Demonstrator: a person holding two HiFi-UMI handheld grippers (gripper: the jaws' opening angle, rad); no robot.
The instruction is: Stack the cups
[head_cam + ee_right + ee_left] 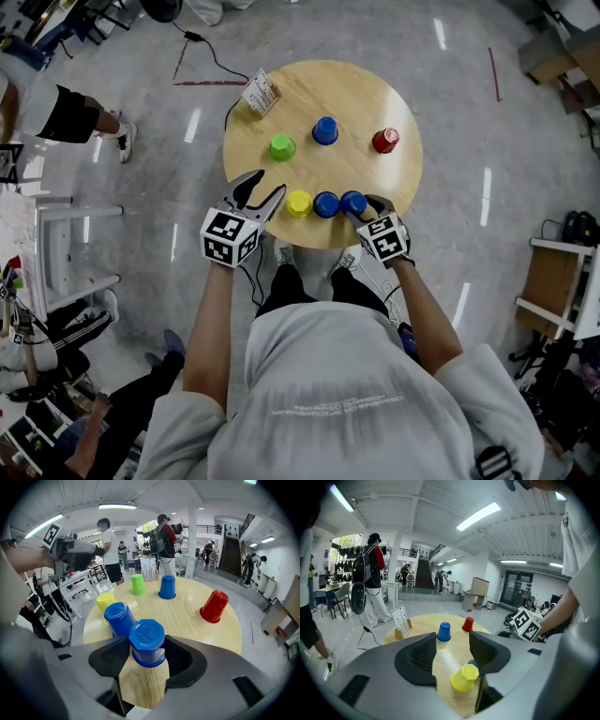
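Observation:
Six upturned cups stand on the round wooden table (375, 94). At the back are a green cup (282, 146), a blue cup (325, 130) and a red cup (385, 141). Along the near edge stand a yellow cup (298, 203), a second blue cup (325, 204) and a third blue cup (352, 202). My right gripper (359, 208) is shut on that third blue cup (147, 641), with a pad pressing on each side. My left gripper (267, 187) hangs open and empty just left of the yellow cup (465, 678), which lies a little ahead of its jaws.
A small card stand (261, 92) sits at the table's back left edge. A black cable (211, 52) runs over the floor behind the table. A person (370, 578) stands beyond the table; white chairs (66, 244) are to my left, a shelf (553, 281) to my right.

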